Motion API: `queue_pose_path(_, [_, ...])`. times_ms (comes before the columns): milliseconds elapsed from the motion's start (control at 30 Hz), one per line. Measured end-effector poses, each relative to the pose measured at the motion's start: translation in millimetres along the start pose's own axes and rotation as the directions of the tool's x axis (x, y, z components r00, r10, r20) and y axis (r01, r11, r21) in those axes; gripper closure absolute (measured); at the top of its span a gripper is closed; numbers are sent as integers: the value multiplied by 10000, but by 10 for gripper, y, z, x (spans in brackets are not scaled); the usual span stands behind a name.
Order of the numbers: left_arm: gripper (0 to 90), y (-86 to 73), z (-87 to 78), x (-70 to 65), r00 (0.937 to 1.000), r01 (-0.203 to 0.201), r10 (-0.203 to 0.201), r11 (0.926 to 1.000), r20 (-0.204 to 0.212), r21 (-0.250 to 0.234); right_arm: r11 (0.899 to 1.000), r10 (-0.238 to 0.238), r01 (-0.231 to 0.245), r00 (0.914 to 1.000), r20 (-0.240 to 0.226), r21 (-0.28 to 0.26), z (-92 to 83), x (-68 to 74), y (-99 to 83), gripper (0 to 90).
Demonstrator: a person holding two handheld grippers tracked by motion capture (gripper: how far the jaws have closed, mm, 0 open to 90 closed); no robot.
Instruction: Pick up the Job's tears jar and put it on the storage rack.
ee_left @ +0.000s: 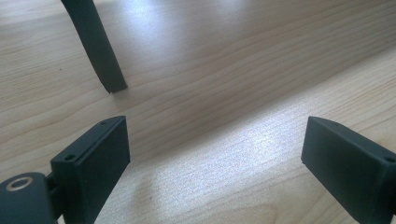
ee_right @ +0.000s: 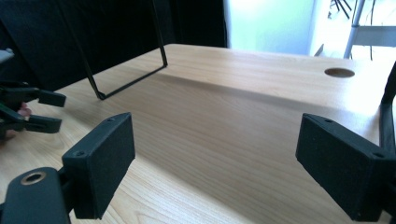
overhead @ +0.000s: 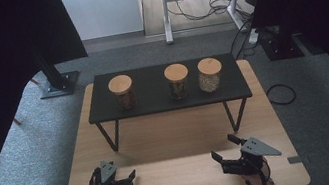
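From the high view, three clear glass jars with round wooden lids stand on a black low shelf (overhead: 154, 105) atop the pale wooden table (overhead: 176, 171): left jar (overhead: 122, 93), middle jar (overhead: 177, 81), right jar (overhead: 210, 74). They are probably heavy, slippery and fragile, best clasped round the body below the lid. Left gripper (overhead: 127, 181) and right gripper (overhead: 227, 149) hover low near the front edge, well apart from them.

In the left gripper view, the left gripper (ee_left: 215, 149) is spread and empty over smooth wood grain by a black metal shelf leg (ee_left: 95, 46).

In the right gripper view, the right gripper (ee_right: 215, 154) is spread and empty.

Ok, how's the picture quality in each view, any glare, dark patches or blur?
High view: dim, both upper corners black, yet the three jars are distinct. Left gripper view: sharp, a bright sheen on the table. Right gripper view: window glare washes out the far right, left background dark, left gripper slightly soft.
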State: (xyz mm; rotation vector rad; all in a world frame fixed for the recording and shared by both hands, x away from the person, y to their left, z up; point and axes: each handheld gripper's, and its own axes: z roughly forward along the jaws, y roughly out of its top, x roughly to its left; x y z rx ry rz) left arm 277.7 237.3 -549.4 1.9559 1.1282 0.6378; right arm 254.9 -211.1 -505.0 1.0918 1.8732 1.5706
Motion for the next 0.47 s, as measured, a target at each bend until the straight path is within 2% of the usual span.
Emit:
queue_pose_path(233, [72,-3,-6,8,9998,135,-135,9999,-130,-25,9998,112,-111,9999,-33,165,59,10,-63,109])
queue_pose_path(467, [69,-3,-4,19,9994,289,-288,9996,-205,18,9991,419,-420,9991,-79,-65,43,1,-58,108])
